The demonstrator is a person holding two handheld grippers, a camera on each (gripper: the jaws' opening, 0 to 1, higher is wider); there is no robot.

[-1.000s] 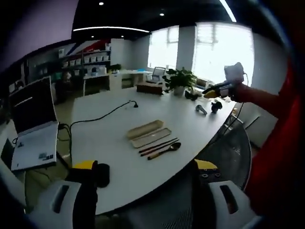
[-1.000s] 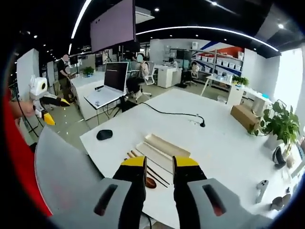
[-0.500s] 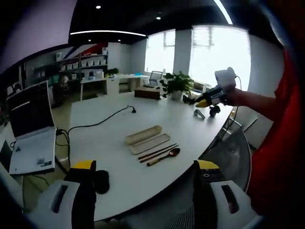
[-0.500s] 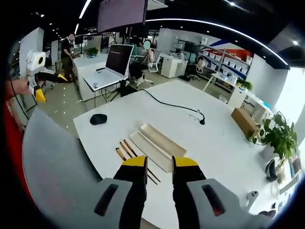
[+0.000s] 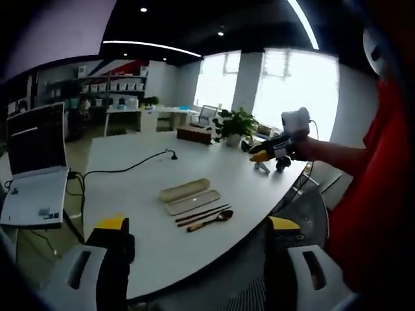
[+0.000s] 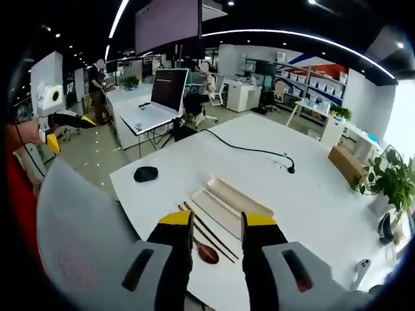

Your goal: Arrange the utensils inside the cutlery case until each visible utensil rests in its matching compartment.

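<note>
The right gripper [image 6: 216, 223] hangs above the table's [image 6: 305, 194] near edge, jaws a narrow gap apart and empty. The spoon [image 6: 206, 253] and chopsticks [image 6: 209, 228] lie just ahead between its tips, long axes running away to the left, the open case [image 6: 224, 206] just beyond. The left gripper [image 5: 194, 236], wide open and empty, sits farther back; its view shows the spoon [image 5: 209, 220] whole, and the right gripper [image 5: 267, 154] aloft.

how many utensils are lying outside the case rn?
3: two chopsticks side by side and a wooden spoon beside them, all on the white table next to the open cutlery case. Any inside can't be made out.
</note>
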